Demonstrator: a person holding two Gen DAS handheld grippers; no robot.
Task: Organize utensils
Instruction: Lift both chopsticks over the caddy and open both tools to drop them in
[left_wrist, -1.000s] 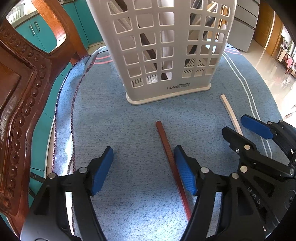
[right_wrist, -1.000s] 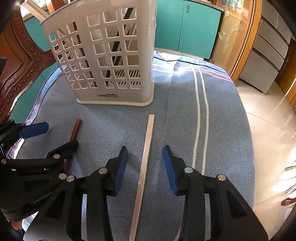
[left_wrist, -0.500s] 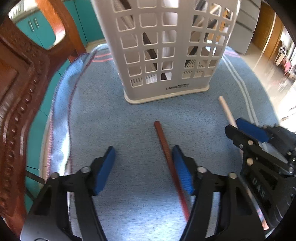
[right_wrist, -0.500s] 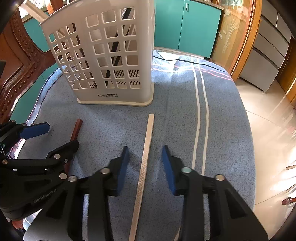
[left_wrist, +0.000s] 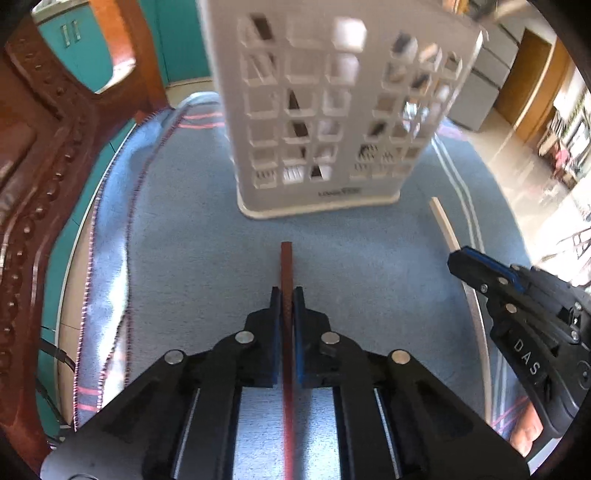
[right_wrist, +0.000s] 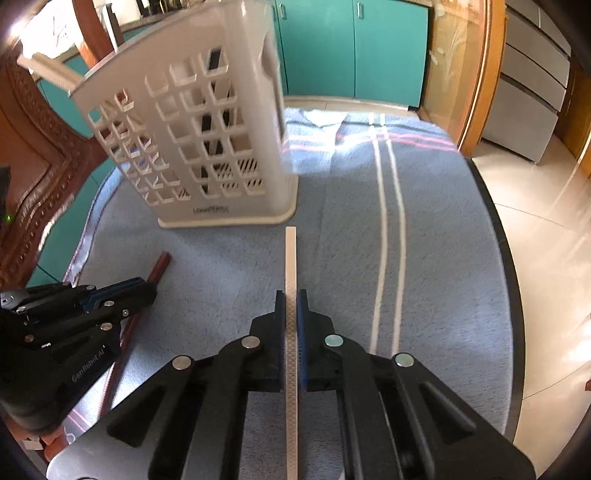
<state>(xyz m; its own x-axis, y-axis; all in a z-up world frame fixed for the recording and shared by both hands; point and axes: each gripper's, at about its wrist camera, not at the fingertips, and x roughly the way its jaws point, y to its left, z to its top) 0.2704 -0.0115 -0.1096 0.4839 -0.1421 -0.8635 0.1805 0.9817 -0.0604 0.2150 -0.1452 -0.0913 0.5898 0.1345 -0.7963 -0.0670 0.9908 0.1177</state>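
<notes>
My left gripper (left_wrist: 286, 295) is shut on a dark red chopstick (left_wrist: 286, 264) that points toward a white slotted utensil basket (left_wrist: 332, 122) standing on the blue cloth. My right gripper (right_wrist: 291, 299) is shut on a white chopstick (right_wrist: 291, 258) that points at the basket's base (right_wrist: 229, 219). The right gripper also shows at the right of the left wrist view (left_wrist: 517, 295), with the white chopstick (left_wrist: 443, 221) beyond it. The left gripper (right_wrist: 92, 306) and the red chopstick (right_wrist: 159, 267) show at the left of the right wrist view. Several utensils stand inside the basket.
A blue cloth (right_wrist: 424, 258) with white and pink stripes covers the round table. A carved wooden chair (left_wrist: 33, 166) stands close at the left. Teal cabinets (right_wrist: 351, 48) and a tiled floor (right_wrist: 546, 221) lie beyond the table edge.
Both grippers have closed: the left on the red chopstick, the right on the white chopstick. Both views have shifted and the basket now looks tilted and blurred.
</notes>
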